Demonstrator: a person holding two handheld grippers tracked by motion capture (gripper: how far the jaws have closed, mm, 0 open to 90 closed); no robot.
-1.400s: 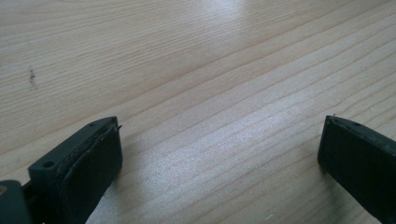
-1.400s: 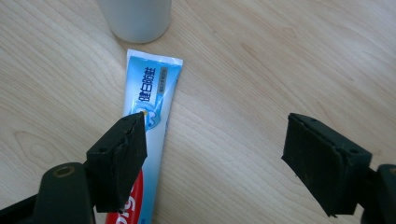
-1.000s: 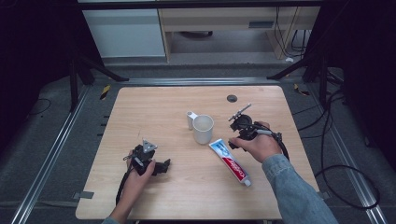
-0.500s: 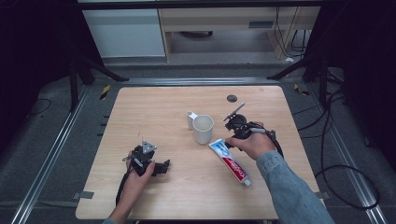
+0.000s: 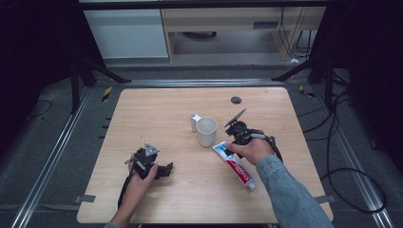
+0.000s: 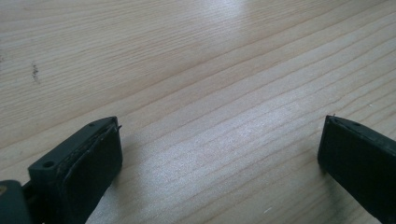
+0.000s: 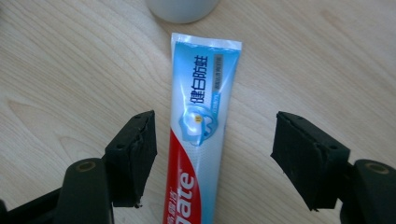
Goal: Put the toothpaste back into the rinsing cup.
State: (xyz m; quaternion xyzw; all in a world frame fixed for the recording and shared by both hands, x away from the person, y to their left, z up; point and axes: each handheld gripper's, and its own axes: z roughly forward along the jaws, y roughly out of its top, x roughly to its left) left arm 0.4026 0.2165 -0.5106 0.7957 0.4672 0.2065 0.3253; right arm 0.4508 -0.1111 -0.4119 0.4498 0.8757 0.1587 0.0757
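The toothpaste tube (image 7: 198, 135) lies flat on the pale wooden tabletop (image 5: 161, 114), just beside a white mug (image 5: 206, 131). The right tongs (image 7: 212, 156) straddle it, pads apart and not touching, having just widened slightly. The left tongs (image 6: 219, 154) rest apart on bare wood. Dark floor and cables surround the tabletop.

surface: pale wooden table (image 6: 210, 70), light grain lines running diagonally, lower left to upper right
mark: small dark speck on the wood (image 6: 34, 71) near the left edge
left gripper (image 6: 219, 154): two black block-shaped jaws rising from the bottom corners
jaw state: wide apart, bare wood between them, nothing gripped
left jaw: flat dark pad facing inward, small round hole in its top face
right jaw: cut off by the frame edge, inner face and top edge visible
height: jaws sit close over the wood; contact can't be told
lighting: soft glare patch on the wood between the jaws
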